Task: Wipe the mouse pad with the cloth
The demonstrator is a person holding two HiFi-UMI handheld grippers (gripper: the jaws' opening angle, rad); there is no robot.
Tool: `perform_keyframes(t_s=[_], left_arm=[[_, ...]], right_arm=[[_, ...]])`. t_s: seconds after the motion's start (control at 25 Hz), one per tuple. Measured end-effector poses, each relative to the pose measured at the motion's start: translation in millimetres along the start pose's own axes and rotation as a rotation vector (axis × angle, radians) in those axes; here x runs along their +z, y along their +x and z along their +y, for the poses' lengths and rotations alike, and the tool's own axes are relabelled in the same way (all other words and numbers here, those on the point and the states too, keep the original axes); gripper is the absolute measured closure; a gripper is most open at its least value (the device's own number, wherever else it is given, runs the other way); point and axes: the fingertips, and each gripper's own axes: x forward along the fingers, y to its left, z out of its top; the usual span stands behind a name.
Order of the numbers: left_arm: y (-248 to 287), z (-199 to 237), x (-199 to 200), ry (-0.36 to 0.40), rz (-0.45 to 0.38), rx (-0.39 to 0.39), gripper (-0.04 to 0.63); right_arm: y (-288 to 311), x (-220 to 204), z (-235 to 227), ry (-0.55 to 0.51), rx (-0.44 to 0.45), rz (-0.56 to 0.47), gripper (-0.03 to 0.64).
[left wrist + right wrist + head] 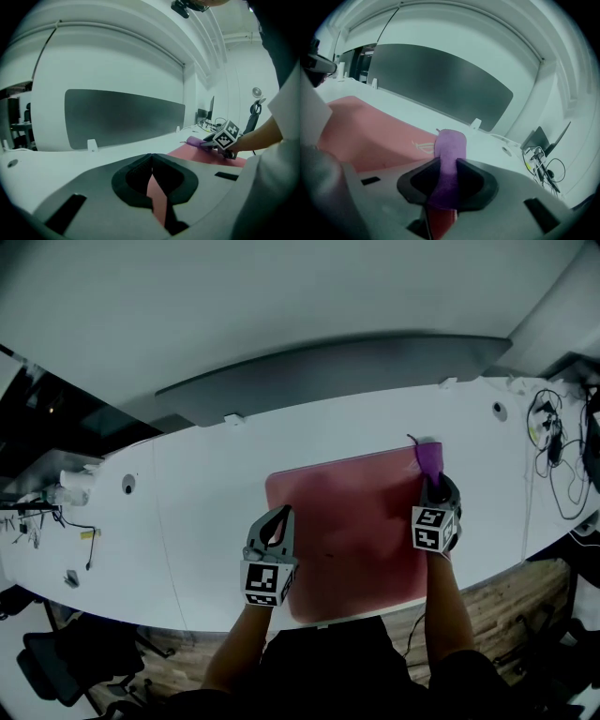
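Left hand-held gripper (279,517), jaws together, is held at pad (347,521) edge; right hand-held gripper (433,482) is clamped on cloth (429,456), judged soft, light, best pinched bunched.

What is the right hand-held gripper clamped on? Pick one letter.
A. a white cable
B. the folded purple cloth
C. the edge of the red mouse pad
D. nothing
B: in the right gripper view, the right hand-held gripper has its jaws shut on the folded purple fabric cloth, which sticks out over the flat red rectangular mouse pad.
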Motion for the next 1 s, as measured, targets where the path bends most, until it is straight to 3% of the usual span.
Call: perform_keyframes(t_s=[0.28,0.52,0.72,1.0], left_arm=[[-11,8,-5,-0.017,-0.004,0.003,0.574],[-26,13,-14,-0.022,0.021,-0.010,0.575],[-46,20,-8,-0.042,-0.026,0.013,0.575],[-73,20,0,-0.053,-0.076,-0.010,0.575]], right_arm=[[-26,29,15,0.068,0.009,-0.099,0.497],[-60,62,55,0.131,0.110,-0.144,0.497],[-91,86,95,0.127,0.174,-0.201,0.497],[-130,98,134,0.151,0.228,-0.249,0.497]])
